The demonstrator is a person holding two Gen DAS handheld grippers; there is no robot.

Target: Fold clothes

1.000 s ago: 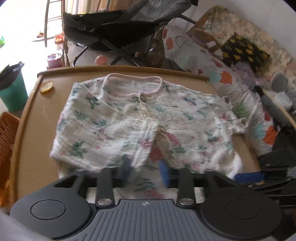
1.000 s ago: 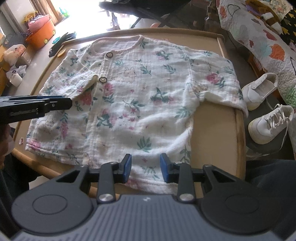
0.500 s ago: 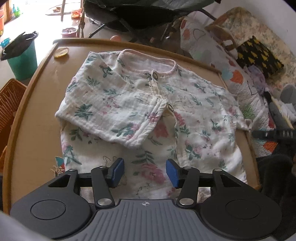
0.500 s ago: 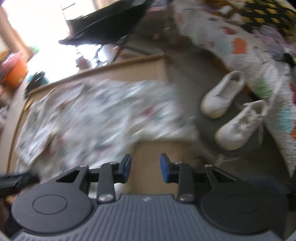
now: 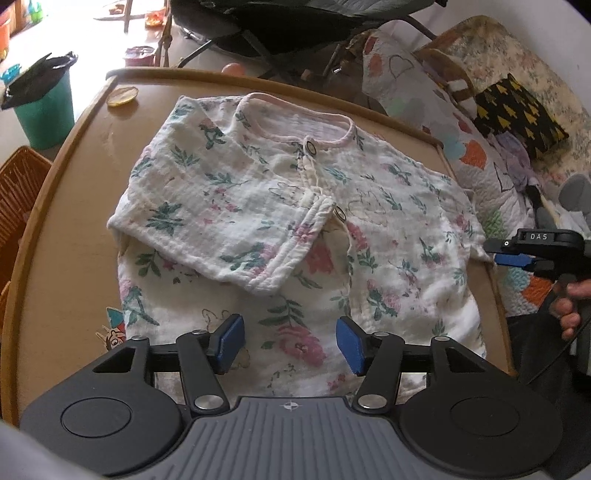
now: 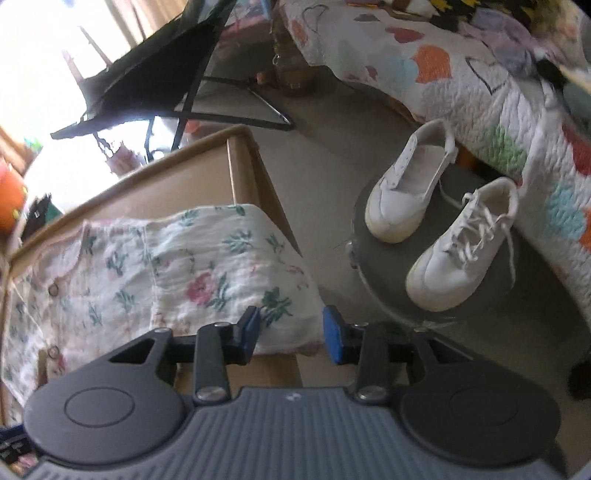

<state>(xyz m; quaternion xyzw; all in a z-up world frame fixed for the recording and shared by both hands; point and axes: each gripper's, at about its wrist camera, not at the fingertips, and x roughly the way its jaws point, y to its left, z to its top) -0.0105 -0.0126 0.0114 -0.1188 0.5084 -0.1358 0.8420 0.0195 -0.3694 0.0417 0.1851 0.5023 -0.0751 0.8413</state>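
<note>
A white floral baby shirt point(image 5: 295, 229) lies flat on the wooden table point(image 5: 74, 229), its left sleeve folded in across the chest. My left gripper point(image 5: 290, 341) is open and empty, hovering over the shirt's bottom hem. My right gripper point(image 6: 291, 330) is open and empty at the shirt's right sleeve end point(image 6: 236, 273), which overhangs the table's right edge. It also shows in the left wrist view point(image 5: 517, 254), beside that sleeve.
A yellow chip-like scrap point(image 5: 123, 96) lies at the table's far left corner. A green bin point(image 5: 42, 107) and an orange basket point(image 5: 18, 184) stand left of the table. Two white sneakers point(image 6: 436, 214) sit on the floor to the right, near a quilted sofa point(image 6: 498, 92). A black chair point(image 5: 288, 26) stands behind.
My left gripper has opened wide and drawn back from the folded left sleeve. My right gripper has swung from the bottom hem to the right sleeve at the table's edge.
</note>
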